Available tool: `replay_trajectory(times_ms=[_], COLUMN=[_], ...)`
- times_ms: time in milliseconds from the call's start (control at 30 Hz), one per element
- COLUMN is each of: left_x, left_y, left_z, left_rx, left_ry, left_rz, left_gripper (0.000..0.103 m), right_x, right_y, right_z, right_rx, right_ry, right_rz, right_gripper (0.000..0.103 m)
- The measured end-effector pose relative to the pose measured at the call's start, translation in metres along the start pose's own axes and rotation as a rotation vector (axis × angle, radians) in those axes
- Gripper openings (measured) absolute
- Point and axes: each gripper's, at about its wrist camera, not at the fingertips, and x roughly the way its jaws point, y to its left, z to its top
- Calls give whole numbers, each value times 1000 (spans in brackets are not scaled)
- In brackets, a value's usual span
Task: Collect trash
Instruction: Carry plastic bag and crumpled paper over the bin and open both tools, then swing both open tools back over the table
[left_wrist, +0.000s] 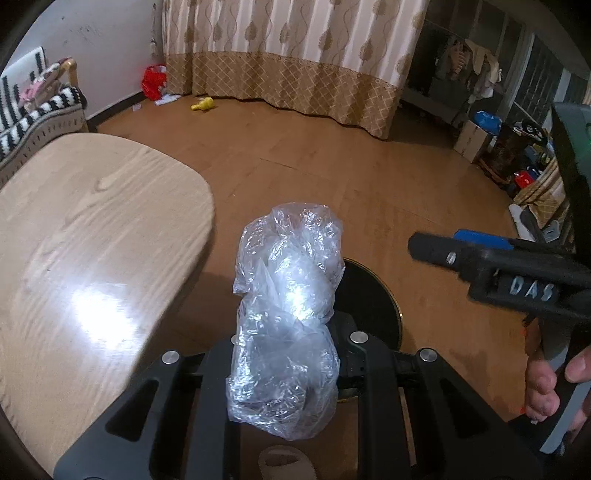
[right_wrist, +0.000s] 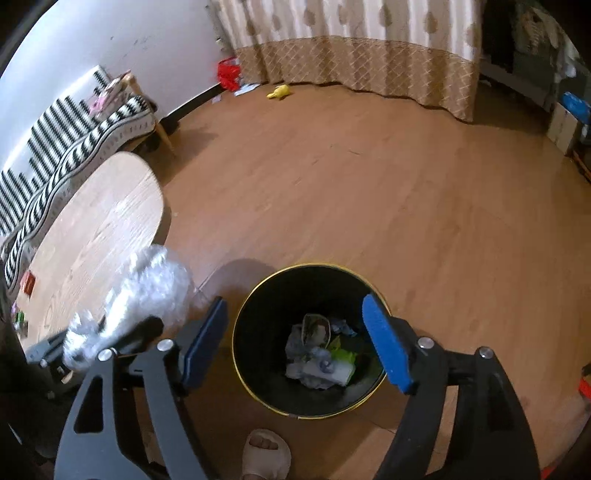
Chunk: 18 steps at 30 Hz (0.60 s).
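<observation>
the left gripper, jaws clamped on a crumpled clear plastic bag, holds it short of the black gold-rimmed bin; the bin's mouth lies to its right, under the right gripper, whose jaws stand wide and empty.

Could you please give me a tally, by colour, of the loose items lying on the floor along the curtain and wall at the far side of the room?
Red: 1, the red bag by the wall.
Yellow: 1, the yellow toy in front of the curtain.
White: 1, the white paper beside the red bag.
Total: 3
</observation>
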Motion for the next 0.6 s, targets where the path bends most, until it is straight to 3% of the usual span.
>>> replay_trajectory(times_ms=[167,367,433,500,600], left_x=[18,39,46,51,55], left_y=[-13,-26,-28,-31,-36], left_z=[-3,-3,-3,-2,-2], left_rx=[6,13,10,3,8], left_ry=[29,58,70,74,79], left_rz=[-60,-75,-89,-106,-117], left_gripper=[19,24,34,69,72], right_x=[-10,-16,-19,-21,-22], right_y=[-19,-41,-42,-43,-47], right_z=[1,0,1,1,0], right_rx=[74,135,145,151,157], right_ry=[-38,-55,-64,-72,-72], right_rz=[-13,-18,-19,-21,-23], right_gripper=[78,79,80,81,81])
